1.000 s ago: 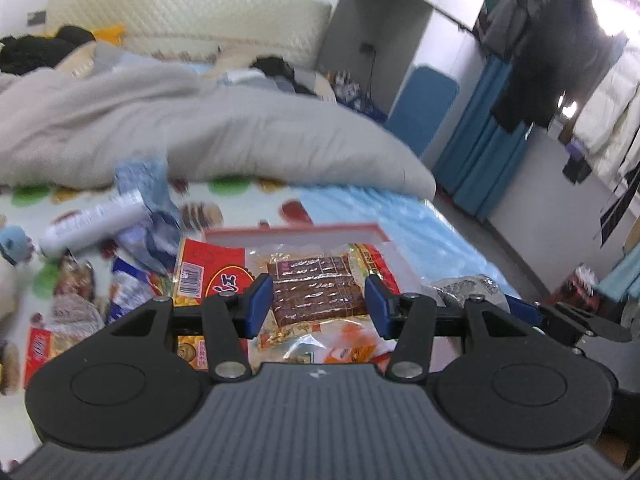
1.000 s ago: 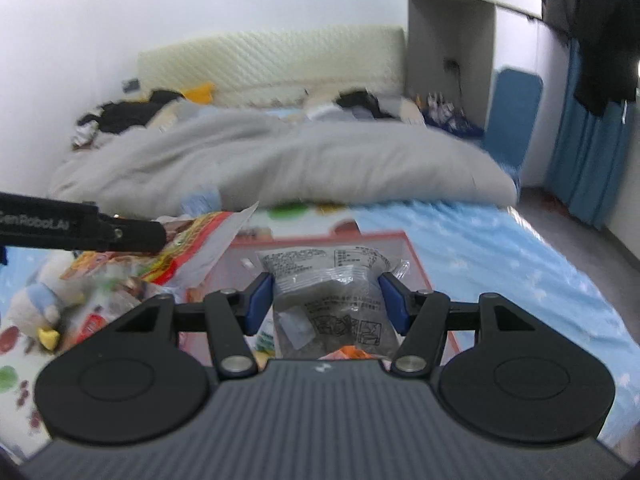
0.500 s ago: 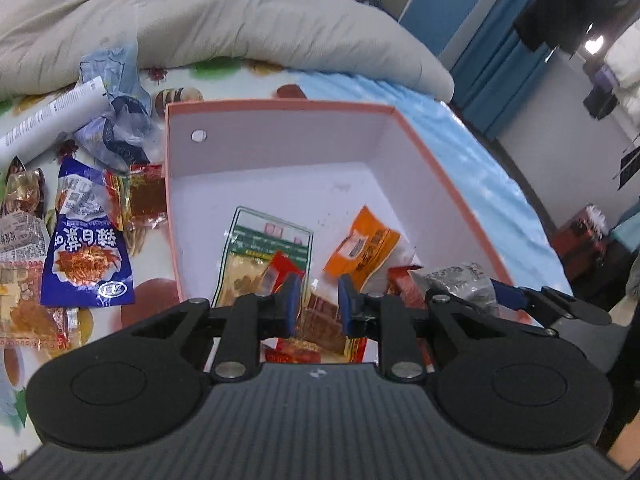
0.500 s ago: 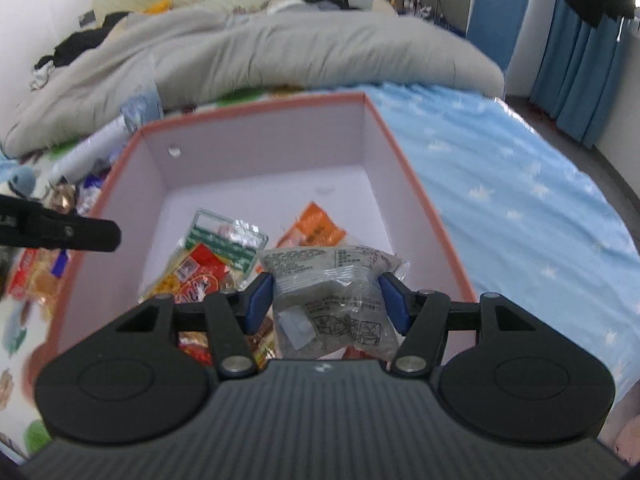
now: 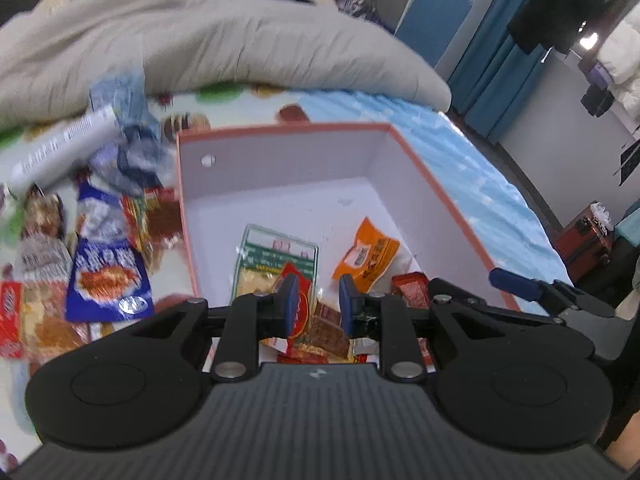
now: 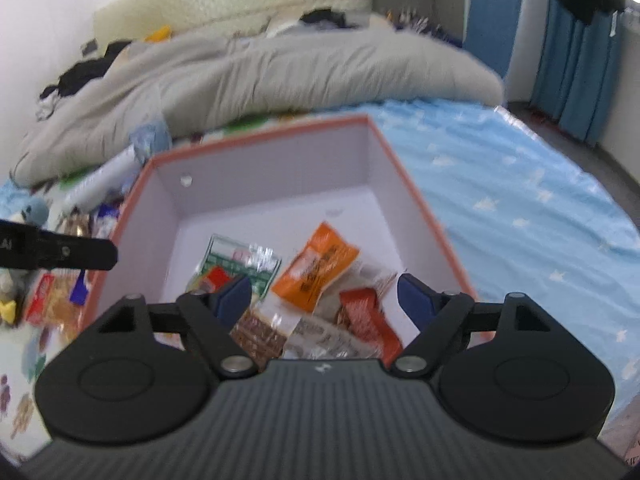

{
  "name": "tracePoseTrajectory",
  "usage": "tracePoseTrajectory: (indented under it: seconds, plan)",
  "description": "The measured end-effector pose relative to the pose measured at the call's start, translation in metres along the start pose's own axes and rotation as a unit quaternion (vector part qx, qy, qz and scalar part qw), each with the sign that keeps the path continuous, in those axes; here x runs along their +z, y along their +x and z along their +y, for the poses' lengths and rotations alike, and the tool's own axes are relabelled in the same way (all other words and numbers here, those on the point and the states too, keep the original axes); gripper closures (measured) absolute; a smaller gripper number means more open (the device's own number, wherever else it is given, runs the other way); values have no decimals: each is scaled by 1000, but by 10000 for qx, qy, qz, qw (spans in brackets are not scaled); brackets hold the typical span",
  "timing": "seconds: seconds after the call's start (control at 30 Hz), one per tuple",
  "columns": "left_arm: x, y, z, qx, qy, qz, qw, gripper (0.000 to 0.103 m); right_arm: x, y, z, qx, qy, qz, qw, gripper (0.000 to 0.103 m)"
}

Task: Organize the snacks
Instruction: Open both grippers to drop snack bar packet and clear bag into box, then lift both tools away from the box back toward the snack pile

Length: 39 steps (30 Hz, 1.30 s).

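We see a big bed (image 6: 520, 200) with a blue star sheet and a gray blanket (image 5: 240, 40) bunched up at 12 o'clock. On the bed sits our box (image 5: 440, 200), pink inside with an orange rim.

Some snacks are in the box now, all at its near end: a green and clear packet (image 5: 276, 256), an orange packet (image 5: 368, 256), a small red packet (image 6: 368, 316), a brown packet (image 6: 256, 332) and a clear printed packet (image 6: 324, 340). The far end of the box floor is bare, so we think there is lots of room left.

We are not done. A pile of snacks lies on the bed at 9 o'clock from the box. There is a blue packet (image 5: 108, 276), a red and tan packet (image 5: 28, 320), a long white tube (image 5: 60, 148) and a crinkly blue wrapper (image 5: 124, 128). We think these go in next.

Our left gripper (image 5: 314, 306) is over the near end of the box. Its jaws are only a little way apart and have nothing in them. Our right gripper (image 6: 324, 296) is over the box too, with its jaws wide apart and nothing in them.

The left view shows the snack pile well. The right view shows only the pile's edge, but it shows a small stuffed toy (image 6: 32, 212) at 9 o'clock and much more of the blue sheet. It also shows the red packet and the clear printed one better.
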State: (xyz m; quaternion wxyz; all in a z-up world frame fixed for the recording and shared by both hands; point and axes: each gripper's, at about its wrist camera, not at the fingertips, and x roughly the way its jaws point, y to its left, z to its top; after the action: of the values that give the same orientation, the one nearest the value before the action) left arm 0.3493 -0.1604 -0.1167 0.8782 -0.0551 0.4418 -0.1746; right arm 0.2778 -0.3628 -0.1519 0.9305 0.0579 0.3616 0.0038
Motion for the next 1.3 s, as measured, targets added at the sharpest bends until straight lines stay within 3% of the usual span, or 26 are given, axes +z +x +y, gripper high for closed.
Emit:
tracePoseTrajectory:
  seconds: [0.17, 0.43, 0.63, 1.03, 1.3]
  plan:
    - [-1, -32, -3, -12, 60, -268, 9996, 77, 6, -37, 4, 28, 35, -372, 9993, 22]
    - [-16, -96, -6, 19, 197, -688, 9974, 61, 6, -92, 13, 168, 161, -821, 9964, 21]
    - [-34, -142, -7, 39, 303, -966, 9949, 55, 4, -123, 31, 346, 77, -1104, 9933, 22]
    - [-76, -223, 4, 356, 269, -1550, 9869, 40, -12, -168, 67, 719, -206, -1412, 9872, 21]
    - [-129, -248, 23, 645, 21, -1805, 9815, 27, -41, -176, 89, 912, -268, -1405, 9855, 21]
